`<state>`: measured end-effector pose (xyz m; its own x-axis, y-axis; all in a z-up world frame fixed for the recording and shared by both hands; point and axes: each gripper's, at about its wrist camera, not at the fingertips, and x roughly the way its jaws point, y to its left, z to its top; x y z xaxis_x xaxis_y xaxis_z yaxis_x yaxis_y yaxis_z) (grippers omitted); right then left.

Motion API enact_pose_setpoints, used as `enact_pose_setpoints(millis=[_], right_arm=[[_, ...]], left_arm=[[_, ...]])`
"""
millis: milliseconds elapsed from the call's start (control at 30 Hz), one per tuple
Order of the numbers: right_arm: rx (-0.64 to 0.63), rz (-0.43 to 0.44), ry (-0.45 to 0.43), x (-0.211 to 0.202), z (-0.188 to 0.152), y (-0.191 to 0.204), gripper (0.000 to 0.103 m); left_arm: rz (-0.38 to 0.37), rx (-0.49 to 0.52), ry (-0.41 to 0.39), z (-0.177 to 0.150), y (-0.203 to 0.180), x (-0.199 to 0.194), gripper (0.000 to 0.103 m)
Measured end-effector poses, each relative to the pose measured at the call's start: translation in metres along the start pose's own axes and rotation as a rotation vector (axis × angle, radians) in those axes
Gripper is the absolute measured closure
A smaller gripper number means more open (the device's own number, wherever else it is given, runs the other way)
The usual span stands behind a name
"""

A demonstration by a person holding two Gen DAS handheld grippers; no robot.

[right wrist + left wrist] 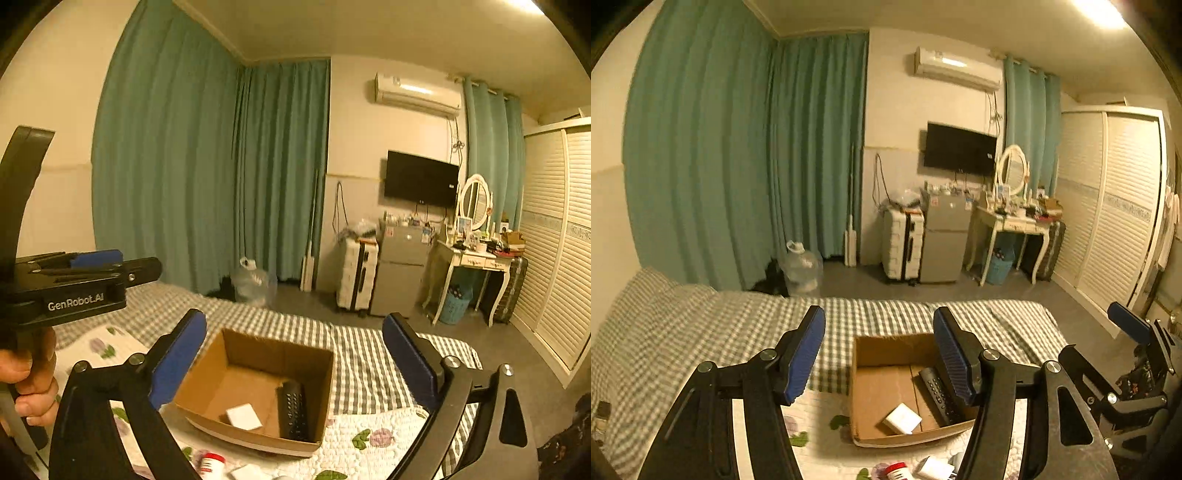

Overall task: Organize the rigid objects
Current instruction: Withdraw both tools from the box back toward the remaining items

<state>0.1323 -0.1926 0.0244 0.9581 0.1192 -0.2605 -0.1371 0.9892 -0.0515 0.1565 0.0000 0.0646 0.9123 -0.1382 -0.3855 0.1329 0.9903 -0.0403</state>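
Observation:
An open cardboard box (886, 349) (273, 350) sits on the bed. Inside lie a black remote control (938, 393) (293, 410) and a small white box (903, 418) (243, 416). My left gripper (879, 350) is open and empty, raised above the box. My right gripper (295, 354) is open and empty, also above the box. The right gripper shows at the right edge of the left wrist view (1134, 332); the left gripper shows at the left of the right wrist view (85, 273). A red-capped white bottle (895, 470) (212, 463) and a white object (934, 467) (245, 472) lie on the quilt in front of the box.
The bed has a checked cover (701, 325) and a floral quilt (369, 435). Beyond the bed are a water jug (803, 266), a white suitcase (901, 243), a small fridge (943, 240), a dressing table (1015, 225) and a wardrobe (1115, 206).

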Motion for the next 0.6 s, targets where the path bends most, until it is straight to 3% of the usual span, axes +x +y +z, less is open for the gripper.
enact_pose_setpoints(millis=[267, 467, 600], right_arm=[[0.014, -0.012, -0.058, -0.059, 0.02, 0.01, 0.0], [-0.031, -0.057, -0.064, -0.088, 0.012, 0.019, 0.0], [-0.013, -0.041, -0.073, -0.099, 0.003, 0.016, 0.0]], left_arm=[[0.038, -0.001, -0.132, 0.005, 0.002, -0.068, 0.038], [0.048, 0.003, -0.138, -0.008, -0.002, -0.079, 0.037], [0.05, -0.021, -0.135, -0.02, -0.003, -0.079, 0.037]])
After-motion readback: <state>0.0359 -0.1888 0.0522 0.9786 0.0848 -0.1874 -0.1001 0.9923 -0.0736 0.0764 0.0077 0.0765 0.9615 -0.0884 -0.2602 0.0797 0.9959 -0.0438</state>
